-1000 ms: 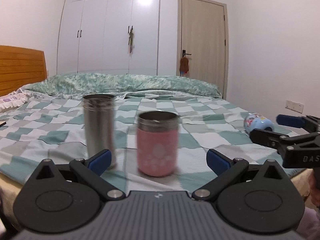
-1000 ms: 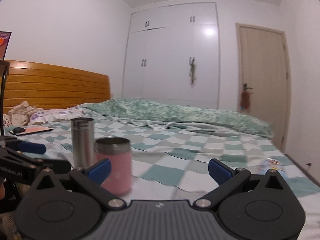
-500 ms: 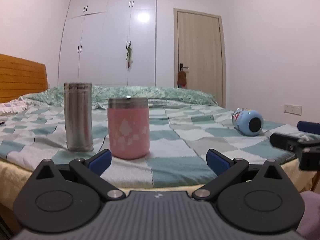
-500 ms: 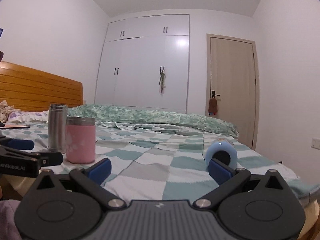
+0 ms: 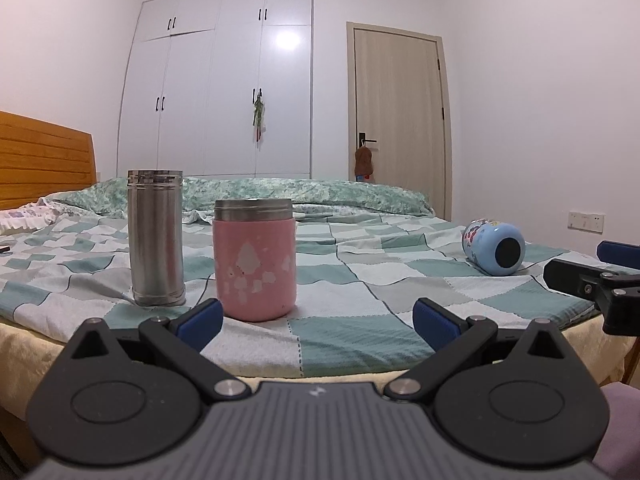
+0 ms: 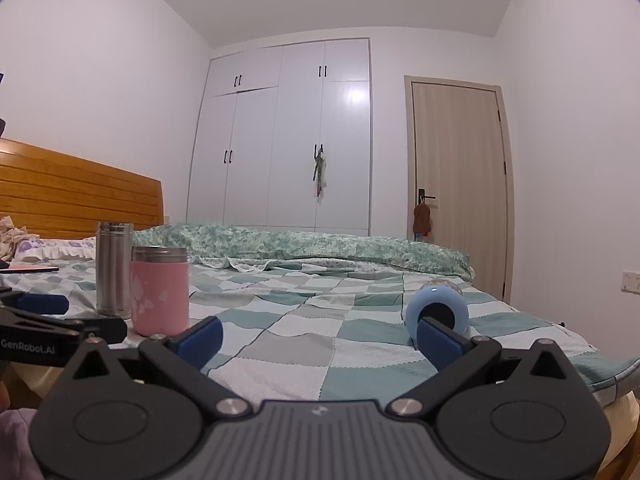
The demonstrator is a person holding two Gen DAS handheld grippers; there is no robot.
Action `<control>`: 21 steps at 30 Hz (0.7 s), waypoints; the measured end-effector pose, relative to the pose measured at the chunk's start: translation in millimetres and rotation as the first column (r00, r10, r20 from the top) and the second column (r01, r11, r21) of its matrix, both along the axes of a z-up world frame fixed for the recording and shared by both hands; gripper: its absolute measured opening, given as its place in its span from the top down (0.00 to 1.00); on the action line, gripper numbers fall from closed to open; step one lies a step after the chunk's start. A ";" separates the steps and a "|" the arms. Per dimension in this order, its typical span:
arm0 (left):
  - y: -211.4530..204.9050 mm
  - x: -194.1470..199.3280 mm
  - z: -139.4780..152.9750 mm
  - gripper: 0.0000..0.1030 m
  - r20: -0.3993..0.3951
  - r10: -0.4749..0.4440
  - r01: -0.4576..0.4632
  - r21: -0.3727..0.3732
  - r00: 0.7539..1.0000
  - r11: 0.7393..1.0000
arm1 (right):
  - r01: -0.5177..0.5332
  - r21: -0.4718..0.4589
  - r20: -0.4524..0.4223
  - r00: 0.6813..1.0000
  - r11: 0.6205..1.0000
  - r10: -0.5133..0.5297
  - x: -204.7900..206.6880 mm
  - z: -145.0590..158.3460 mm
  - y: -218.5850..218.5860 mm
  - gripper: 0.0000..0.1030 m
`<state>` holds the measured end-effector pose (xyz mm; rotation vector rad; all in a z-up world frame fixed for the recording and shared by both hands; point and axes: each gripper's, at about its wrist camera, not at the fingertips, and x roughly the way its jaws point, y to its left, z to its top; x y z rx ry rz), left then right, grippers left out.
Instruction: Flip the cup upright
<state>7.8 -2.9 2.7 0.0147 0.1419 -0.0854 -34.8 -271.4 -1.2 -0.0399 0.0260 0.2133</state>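
Observation:
A light blue cup (image 5: 494,246) with a printed picture lies on its side on the checked bedspread at the right, its dark round end facing me. It also shows in the right wrist view (image 6: 440,309), just beyond the right fingertip. A pink cup (image 5: 254,259) and a tall steel cup (image 5: 155,237) stand upright at the left; both also show in the right wrist view, pink (image 6: 160,295) and steel (image 6: 113,269). My left gripper (image 5: 318,322) is open and empty in front of the pink cup. My right gripper (image 6: 318,338) is open and empty near the bed's front edge.
The bed (image 5: 360,280) has a wooden headboard (image 6: 80,196) at the left and a rumpled green quilt (image 6: 320,246) at the back. A white wardrobe (image 6: 296,140) and a door (image 6: 460,184) stand behind. A flat dark object (image 6: 30,269) lies far left.
Both grippers have dropped lower and drawn back to the bed's front edge. The blue cup now sits closer to the right gripper's right finger. The cups have not moved.

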 end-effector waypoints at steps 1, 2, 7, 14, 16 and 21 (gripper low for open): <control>0.0 -0.2 0.3 0.00 0.000 0.001 -0.001 -0.001 1.000 1.000 | 0.001 0.000 0.001 1.000 1.000 -0.001 0.0 -0.1 0.0 0.00; 0.2 -0.5 0.5 0.00 0.001 0.002 -0.002 -0.001 1.000 1.000 | 0.002 -0.001 0.002 1.000 1.000 -0.002 -0.7 -0.5 -0.3 0.00; 0.7 -1.2 0.7 0.00 0.005 0.001 -0.001 -0.003 1.000 1.000 | 0.004 0.000 0.003 1.000 1.000 -0.004 -1.0 -0.6 -0.5 0.00; 1.0 -2.1 0.9 0.00 0.010 -0.001 0.001 -0.008 1.000 1.000 | 0.003 -0.007 0.004 1.000 1.000 -0.003 -2.3 -1.1 1.4 0.00; 1.4 -2.4 0.9 0.00 0.012 0.001 -0.001 -0.011 1.000 1.000 | 0.003 -0.008 0.004 1.000 1.000 -0.003 -2.0 -1.1 1.6 0.00; 1.6 -2.8 0.8 0.00 0.014 0.001 -0.001 -0.012 1.000 1.000 | 0.001 -0.012 0.004 1.000 1.000 -0.001 -1.8 -1.4 2.7 0.00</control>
